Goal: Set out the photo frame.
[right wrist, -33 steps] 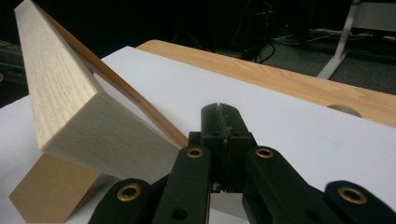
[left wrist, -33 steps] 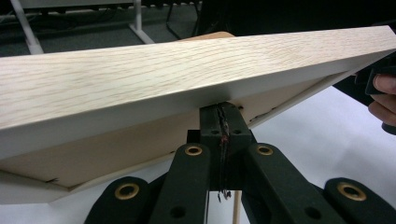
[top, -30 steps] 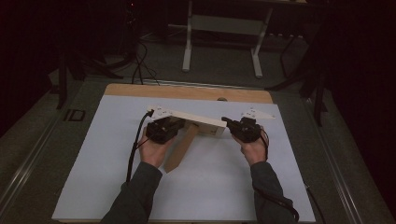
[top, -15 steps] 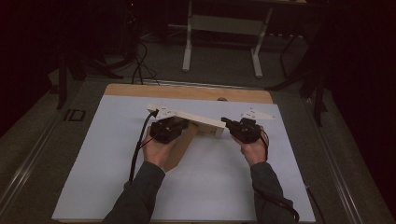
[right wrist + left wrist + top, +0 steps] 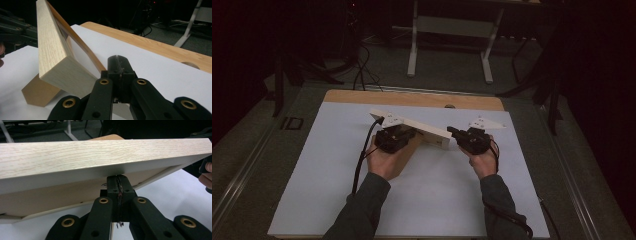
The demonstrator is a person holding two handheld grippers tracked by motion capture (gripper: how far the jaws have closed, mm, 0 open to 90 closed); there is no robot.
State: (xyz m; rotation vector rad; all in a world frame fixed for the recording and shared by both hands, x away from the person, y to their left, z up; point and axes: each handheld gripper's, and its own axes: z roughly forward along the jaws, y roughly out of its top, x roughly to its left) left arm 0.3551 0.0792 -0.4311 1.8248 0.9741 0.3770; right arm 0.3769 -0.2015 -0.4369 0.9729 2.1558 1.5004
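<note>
Held a light wooden frame point(image 5: 419, 131) tilted above the white surface point(image 5: 327, 190): left tool point(image 5: 394, 138) clamped shut on its lower rim, right tool point(image 5: 472, 139) pinched closed on the 3 o'clock end. Probably mid-lift; next, steady both grips, lower evenly.

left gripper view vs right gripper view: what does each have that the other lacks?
Left gripper view: the wooden frame broadside, long grained side up, plus the other hand's fingers at right. Right gripper view: the frame's end corner, a brown board and the tabletop's bare wooden edge. Both: frame, white sheet, left gripper and right gripper shut.
</note>
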